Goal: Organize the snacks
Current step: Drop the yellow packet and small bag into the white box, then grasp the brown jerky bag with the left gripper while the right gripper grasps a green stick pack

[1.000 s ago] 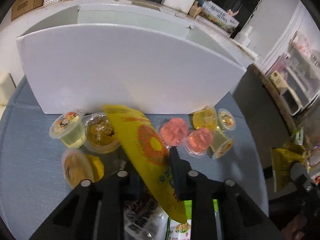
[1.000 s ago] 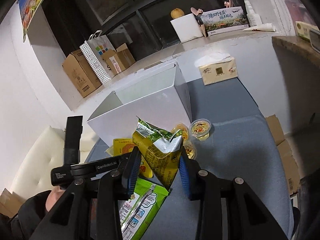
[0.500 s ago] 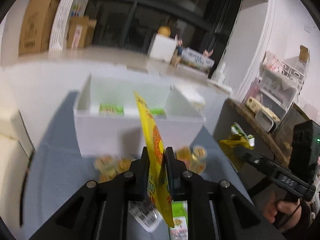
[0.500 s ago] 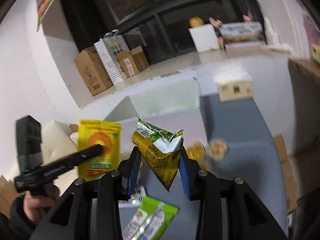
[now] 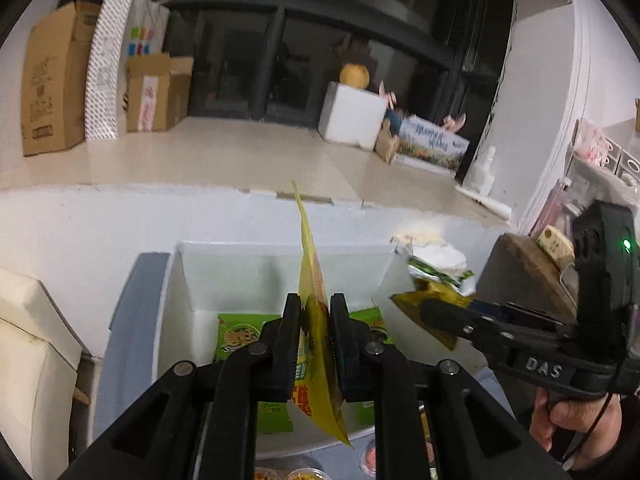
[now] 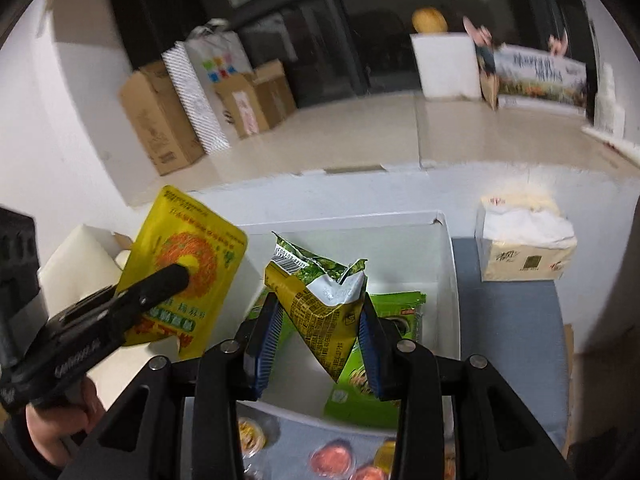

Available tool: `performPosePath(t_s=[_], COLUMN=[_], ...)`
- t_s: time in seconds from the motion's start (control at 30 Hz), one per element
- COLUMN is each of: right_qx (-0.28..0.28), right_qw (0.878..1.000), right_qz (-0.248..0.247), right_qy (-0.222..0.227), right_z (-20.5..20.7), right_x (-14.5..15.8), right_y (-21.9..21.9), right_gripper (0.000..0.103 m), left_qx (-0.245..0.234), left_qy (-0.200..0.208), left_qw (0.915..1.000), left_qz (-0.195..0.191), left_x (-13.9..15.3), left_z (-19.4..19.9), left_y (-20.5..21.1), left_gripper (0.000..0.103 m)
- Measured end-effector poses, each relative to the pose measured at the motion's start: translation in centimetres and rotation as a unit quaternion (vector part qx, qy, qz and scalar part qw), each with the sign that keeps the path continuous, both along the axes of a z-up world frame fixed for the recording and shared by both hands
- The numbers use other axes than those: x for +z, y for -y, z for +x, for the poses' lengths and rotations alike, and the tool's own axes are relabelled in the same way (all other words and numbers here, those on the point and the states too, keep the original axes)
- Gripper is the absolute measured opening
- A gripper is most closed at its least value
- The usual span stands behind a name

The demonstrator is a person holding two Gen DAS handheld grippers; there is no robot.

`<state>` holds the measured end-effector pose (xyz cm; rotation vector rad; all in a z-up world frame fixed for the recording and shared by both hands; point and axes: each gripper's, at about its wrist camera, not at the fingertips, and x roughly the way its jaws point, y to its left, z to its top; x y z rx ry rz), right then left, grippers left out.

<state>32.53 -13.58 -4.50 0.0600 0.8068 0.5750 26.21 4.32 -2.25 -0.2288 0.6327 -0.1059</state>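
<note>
Cardboard boxes (image 5: 52, 80) by dark window; tissue box (image 6: 524, 248) on table.

A: Where does the left wrist view sit?

B: Just behind the left tongs (image 5: 315, 316), close above the near edge of the white box (image 5: 280, 248), looking forward and downward along the fingers toward the far window wall.

A: And the right wrist view?

B: Behind the right tongs (image 6: 316, 320), same downward tilt, over the box's right part. Both views share the box (image 6: 448, 248), the tissue pack (image 6: 524, 256) and the far cardboard cartons (image 6: 160, 128), and each catches the other tongs at its side.
</note>
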Motion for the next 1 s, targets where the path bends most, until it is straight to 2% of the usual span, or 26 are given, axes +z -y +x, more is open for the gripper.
performPosePath(t_s=[0.03, 0.07, 0.1, 0.13, 0.17, 0.23, 0.33, 0.5, 0.6, 0.7, 0.77, 0.87, 1.0], right_qx=[-0.002, -0.004, -0.011, -0.023, -0.027, -0.031, -0.036, -0.032, -0.024, -0.042, -0.061, -0.11, -0.169], right_qw=[1.0, 1.0, 0.999, 0.999, 0.999, 0.999, 0.999, 0.999, 0.999, 0.999, 0.998, 0.993, 0.977], right_qz=[-0.002, -0.005, -0.008, -0.006, -0.001, 0.005, -0.008, 0.007, 0.009, 0.01, 0.013, -0.006, -0.04], right_qy=[-0.011, -0.025, -0.035, -0.031, -0.021, -0.008, 0.009, 0.026, 0.032, 0.034, 0.014, -0.031, -0.125], right_z=[0.5, 0.8, 1.0, 0.8, 0.5, 0.0, -0.6, -2.7, -5.1, -8.8, -10.9, -14.3, -15.9], right_x=[-0.4, -0.8, -1.1, -1.2, -1.0, -0.7, -0.1, 1.2, 1.7, 1.0, -0.2, -3.9, -9.9], right_y=[-0.1, -0.1, 0.0, 0.3, 0.7, 1.4, 2.0, 3.1, 4.0, 5.6, 6.5, 7.3, 6.7], right_gripper=[0.042, 0.055, 0.085, 0.096, 0.1, 0.1, 0.1, 0.103, 0.103, 0.103, 0.103, 0.103, 0.103], left_qx=[-0.001, 0.002, 0.009, 0.013, 0.015, 0.019, 0.017, 0.004, 0.003, 0.002, 0.001, 0.005, 0.031], left_qy=[-0.008, -0.021, -0.023, -0.02, -0.015, -0.007, -0.014, -0.013, -0.009, 0.001, 0.006, 0.004, -0.026], left_qw=[1.0, 0.9998, 0.9997, 0.9997, 0.9997, 0.9998, 0.9998, 0.9998, 0.9997, 0.9995, 0.9994, 0.9998, 0.9991], left_qz=[0.001, 0.004, 0.009, 0.011, 0.01, 0.003, 0.002, 0.017, 0.023, 0.033, 0.035, 0.02, -0.01], left_x=[-0.2, -0.6, -0.8, -0.9, -1.0, -0.9, -0.6, -0.2, -0.1, -0.3, -1.1, -2.8, -6.4], left_z=[0.4, 0.8, 0.7, 0.5, 0.1, -0.4, -0.6, -1.5, -3.3, -6.6, -9.5, -13.5, -18.0], left_y=[0.1, 0.1, 0.2, 0.2, 0.2, -0.2, -0.3, 0.1, 0.0, 0.3, 0.4, 0.2, -0.6], left_gripper=[0.018, 0.031, 0.044, 0.075, 0.089, 0.103, 0.103, 0.103, 0.103, 0.103, 0.103, 0.103, 0.103])
